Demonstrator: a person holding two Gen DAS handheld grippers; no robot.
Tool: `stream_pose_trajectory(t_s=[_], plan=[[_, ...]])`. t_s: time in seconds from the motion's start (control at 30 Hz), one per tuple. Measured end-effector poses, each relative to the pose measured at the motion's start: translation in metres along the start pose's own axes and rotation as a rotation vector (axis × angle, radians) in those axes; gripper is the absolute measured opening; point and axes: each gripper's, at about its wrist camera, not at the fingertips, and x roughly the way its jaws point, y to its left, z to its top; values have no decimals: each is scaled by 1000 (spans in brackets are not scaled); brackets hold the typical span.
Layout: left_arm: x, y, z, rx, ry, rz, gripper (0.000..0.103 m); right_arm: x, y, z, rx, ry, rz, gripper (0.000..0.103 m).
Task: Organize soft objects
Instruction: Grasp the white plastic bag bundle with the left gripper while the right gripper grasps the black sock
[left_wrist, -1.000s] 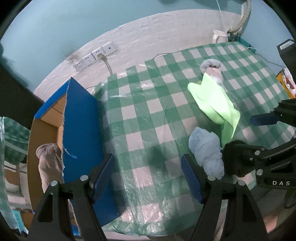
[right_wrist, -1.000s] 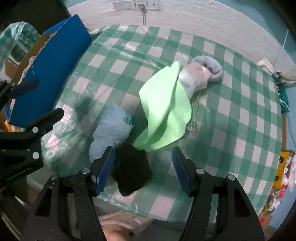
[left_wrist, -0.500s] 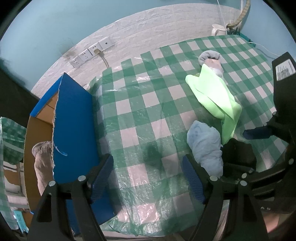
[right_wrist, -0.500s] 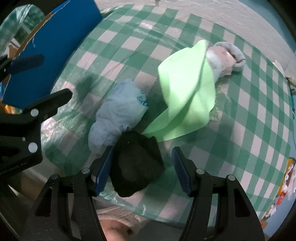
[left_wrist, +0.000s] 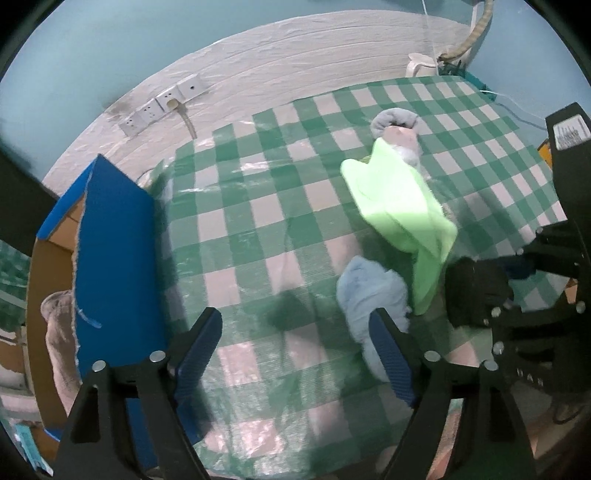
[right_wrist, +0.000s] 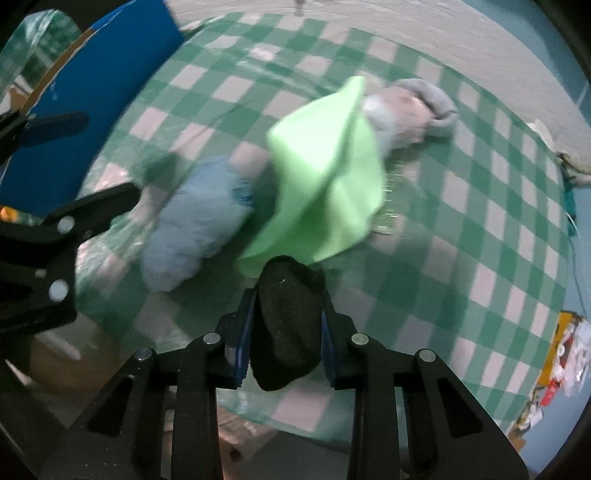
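A green-checked plastic cloth (right_wrist: 443, 236) covers the bench below a white brick wall (left_wrist: 295, 66). The right claw (right_wrist: 284, 332) is closing on a black sock (right_wrist: 288, 325) at the bench's near edge; the left claw (left_wrist: 295, 347) is opening, empty.

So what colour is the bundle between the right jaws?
Black; it shows best in the right wrist view.

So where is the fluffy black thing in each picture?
Left wrist view: black bundle at the right edge, in the right gripper.
Right wrist view: bottom middle, the closing jaws pressing its sides.
Shared landmark: the bright green cloth lies just beyond it.
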Motion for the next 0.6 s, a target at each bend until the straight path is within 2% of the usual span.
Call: stream_pose_trajectory(t_s=[0.2, 0.6], plan=[[5, -16, 6, 18, 10, -42, 86, 0, -19, 0, 51, -9, -10, 30], [42, -41, 10, 62, 88, -46, 87, 1, -53, -1, 66, -15, -11, 30]])
